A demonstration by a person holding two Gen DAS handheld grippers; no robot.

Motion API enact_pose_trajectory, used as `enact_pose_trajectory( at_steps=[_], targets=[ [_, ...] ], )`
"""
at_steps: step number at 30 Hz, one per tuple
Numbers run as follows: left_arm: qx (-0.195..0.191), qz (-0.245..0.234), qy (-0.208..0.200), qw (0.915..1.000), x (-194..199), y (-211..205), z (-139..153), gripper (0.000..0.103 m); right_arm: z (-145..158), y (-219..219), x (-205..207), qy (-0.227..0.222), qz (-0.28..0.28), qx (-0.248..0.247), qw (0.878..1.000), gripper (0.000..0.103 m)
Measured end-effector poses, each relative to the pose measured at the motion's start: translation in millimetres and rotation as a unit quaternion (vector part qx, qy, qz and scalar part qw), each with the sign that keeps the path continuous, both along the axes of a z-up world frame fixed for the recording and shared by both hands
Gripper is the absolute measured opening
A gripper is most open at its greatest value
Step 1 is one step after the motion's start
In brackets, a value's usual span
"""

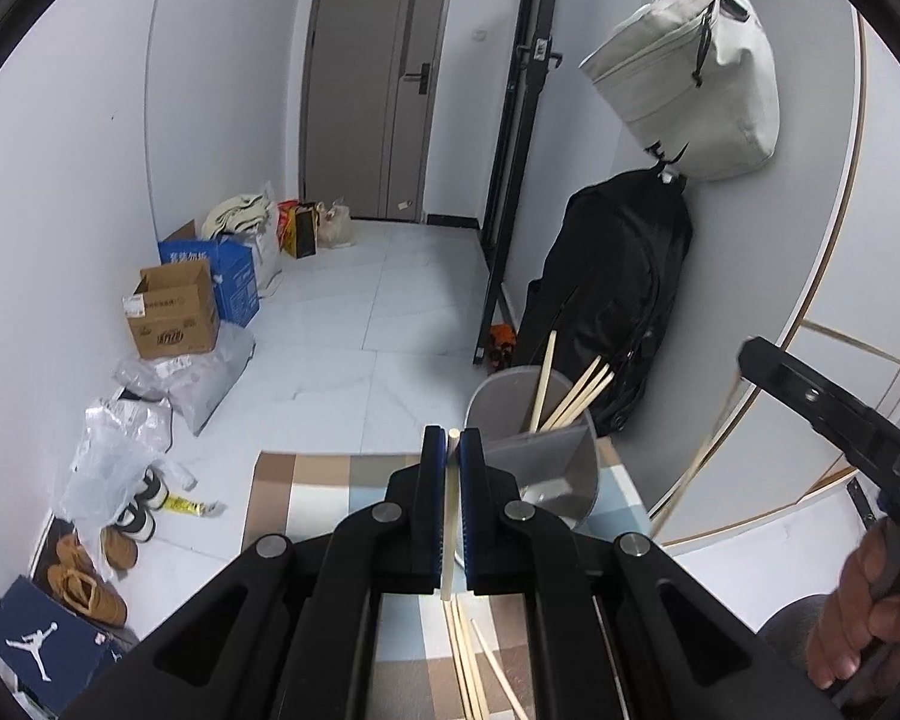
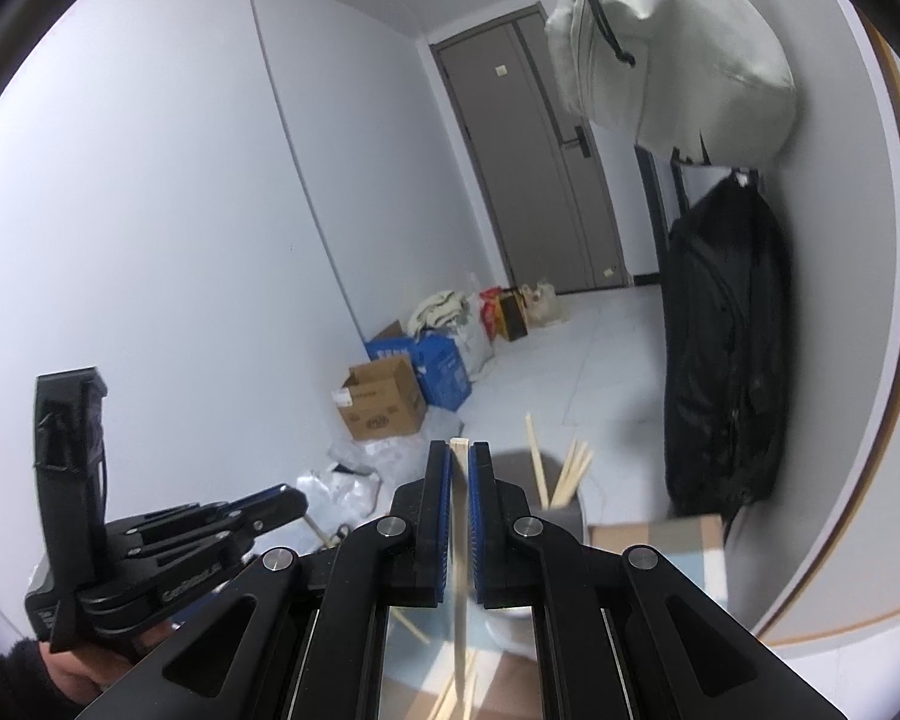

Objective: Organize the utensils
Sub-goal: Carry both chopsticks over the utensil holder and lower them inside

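Since my left gripper (image 1: pixel 453 450) clamps one chopstick (image 1: pixel 450 516) lengthwise along its fingers, the grey holder (image 1: pixel 531 450) at the table's far edge lies just ahead-right. My right gripper (image 2: pixel 460 462) pinches another chopstick (image 2: pixel 461 540), farther from the holder.

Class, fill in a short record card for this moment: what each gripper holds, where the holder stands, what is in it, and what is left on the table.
left gripper: shut on a chopstick
right gripper: shut on a second chopstick
grey holder: upright on the checked tablecloth
holder contents: several chopsticks, leaning
left on the cloth: loose chopsticks
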State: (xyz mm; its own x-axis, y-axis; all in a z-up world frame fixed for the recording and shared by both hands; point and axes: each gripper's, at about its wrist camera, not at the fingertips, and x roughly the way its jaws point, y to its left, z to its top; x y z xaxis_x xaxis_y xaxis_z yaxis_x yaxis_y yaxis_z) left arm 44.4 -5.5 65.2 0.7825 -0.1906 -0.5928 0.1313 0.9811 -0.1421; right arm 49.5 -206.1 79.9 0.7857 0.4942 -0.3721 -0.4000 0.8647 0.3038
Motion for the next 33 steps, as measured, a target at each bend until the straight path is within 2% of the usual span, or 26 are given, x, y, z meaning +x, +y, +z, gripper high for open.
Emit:
enact_pose_trajectory(
  at_steps=[6,11,16,21,26,33],
  targets=[
    [-0.008,-0.005,-0.007,0.9999,8.3,0.7,28.2,0.001,18.5,-5.2,24.2,-0.007,-0.009,0.01,1.0,0.005],
    [-0.031,-0.002,-0.028,0.9991,16.0,8.5,60.4,0.001,35.2,-7.5,42.9,-0.018,-0.014,0.016,1.0,0.005],
    [-0.019,-0.013,-0.051,0.9984,29.9,-1.5,79.0,0.001,53.6,-5.3,64.3,-0.038,-0.015,0.013,0.999,0.005],
    [0.002,-0.022,-0.062,0.9979,44.5,-14.1,80.0,0.001,59.0,-1.1,85.3,-0.047,-0.016,0.01,0.999,0.005],
    [-0.009,-0.042,-0.049,0.9979,60.3,-17.4,73.9,0.001,53.3,1.8,103.5,-0.05,-0.021,0.006,0.999,0.005],
    [-0.012,-0.06,-0.034,0.9976,75.7,-23.0,60.6,0.001,30.8,-0.2,128.8,-0.032,-0.032,0.01,0.999,0.005]
  ],
)
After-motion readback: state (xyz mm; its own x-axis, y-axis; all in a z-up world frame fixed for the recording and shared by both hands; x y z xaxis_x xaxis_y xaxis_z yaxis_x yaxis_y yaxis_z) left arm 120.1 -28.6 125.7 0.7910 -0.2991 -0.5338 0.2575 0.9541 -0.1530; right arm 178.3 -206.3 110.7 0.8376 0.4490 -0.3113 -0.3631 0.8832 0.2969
